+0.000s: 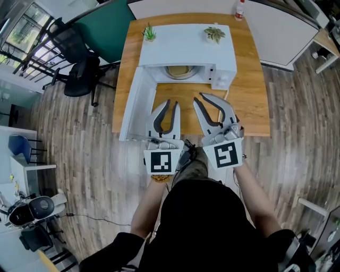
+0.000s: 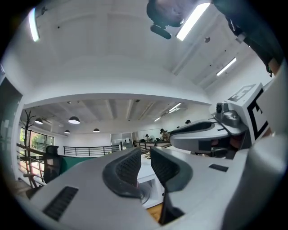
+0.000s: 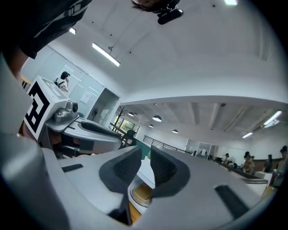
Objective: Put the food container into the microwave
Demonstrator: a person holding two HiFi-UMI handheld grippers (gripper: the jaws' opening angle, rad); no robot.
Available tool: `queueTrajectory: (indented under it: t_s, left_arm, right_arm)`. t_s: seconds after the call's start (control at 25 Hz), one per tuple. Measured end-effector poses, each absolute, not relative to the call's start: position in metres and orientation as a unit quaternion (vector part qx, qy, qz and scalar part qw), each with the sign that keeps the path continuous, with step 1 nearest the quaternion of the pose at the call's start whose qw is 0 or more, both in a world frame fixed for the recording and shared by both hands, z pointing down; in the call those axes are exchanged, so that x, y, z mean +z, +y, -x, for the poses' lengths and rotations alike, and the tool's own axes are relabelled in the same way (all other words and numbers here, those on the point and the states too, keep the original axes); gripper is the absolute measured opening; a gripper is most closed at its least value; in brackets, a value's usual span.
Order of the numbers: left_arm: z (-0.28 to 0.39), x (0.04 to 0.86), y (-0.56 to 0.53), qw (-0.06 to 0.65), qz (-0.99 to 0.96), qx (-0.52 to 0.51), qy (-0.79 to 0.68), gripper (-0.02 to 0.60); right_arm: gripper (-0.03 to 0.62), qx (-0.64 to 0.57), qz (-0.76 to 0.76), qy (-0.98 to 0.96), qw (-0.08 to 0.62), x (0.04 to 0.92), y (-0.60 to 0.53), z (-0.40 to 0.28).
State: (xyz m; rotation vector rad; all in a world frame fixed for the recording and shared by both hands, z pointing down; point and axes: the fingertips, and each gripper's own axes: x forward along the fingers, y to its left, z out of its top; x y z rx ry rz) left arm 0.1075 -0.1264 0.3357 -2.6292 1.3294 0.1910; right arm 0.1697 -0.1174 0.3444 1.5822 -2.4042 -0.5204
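Observation:
A white microwave (image 1: 186, 42) stands on the wooden table (image 1: 249, 101) with its door (image 1: 135, 103) swung open to the left. Inside its cavity sits a round food container (image 1: 180, 71) with yellowish contents, which also shows between the jaws in the right gripper view (image 3: 143, 192). My left gripper (image 1: 172, 103) and right gripper (image 1: 198, 98) hover side by side in front of the opening, pointing at it. Both are shut, with nothing between the pads (image 2: 121, 168) (image 3: 123, 167). The right gripper's body (image 2: 211, 134) shows at the right in the left gripper view.
Two small potted plants (image 1: 150, 33) (image 1: 215, 34) stand on top of the microwave. A bottle (image 1: 240, 9) is at the table's back edge. Black office chairs (image 1: 79, 74) stand to the left on the wood floor. White tables (image 1: 281, 32) lie behind.

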Motion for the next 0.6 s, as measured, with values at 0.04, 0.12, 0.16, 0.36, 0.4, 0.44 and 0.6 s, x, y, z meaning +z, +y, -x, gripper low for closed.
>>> queueTrajectory:
  t_s: [0.04, 0.12, 0.16, 0.36, 0.4, 0.44, 0.6]
  left_arm:
    - [-0.108, 0.335, -0.125, 0.099, 0.885, 0.063, 0.45, 0.08]
    - [-0.106, 0.334, -0.125, 0.104, 0.881, 0.061, 0.458, 0.078]
    - [-0.104, 0.334, -0.124, 0.104, 0.878, 0.06, 0.464, 0.077]
    - [-0.097, 0.332, -0.122, 0.114, 0.863, 0.063, 0.488, 0.075]
    - [-0.096, 0.332, -0.122, 0.117, 0.862, 0.062, 0.489, 0.074]
    - [-0.095, 0.332, -0.123, 0.119, 0.861, 0.062, 0.491, 0.074]
    - [-0.09, 0.334, -0.122, 0.122, 0.855, 0.058, 0.501, 0.072]
  right_arm:
    - [0.049, -0.176, -0.545, -0.814, 0.101, 0.343, -0.116, -0.172]
    - [0.046, -0.169, -0.559, -0.807, 0.086, 0.341, -0.115, -0.178]
    - [0.043, -0.165, -0.567, -0.804, 0.071, 0.339, -0.114, -0.18]
    - [0.021, -0.162, -0.601, -0.782, -0.015, 0.323, -0.105, -0.19]
    - [0.018, -0.163, -0.606, -0.778, -0.017, 0.323, -0.105, -0.192]
    - [0.017, -0.162, -0.613, -0.773, -0.02, 0.323, -0.105, -0.195]
    - [-0.011, -0.166, -0.634, -0.754, -0.042, 0.319, -0.097, -0.201]
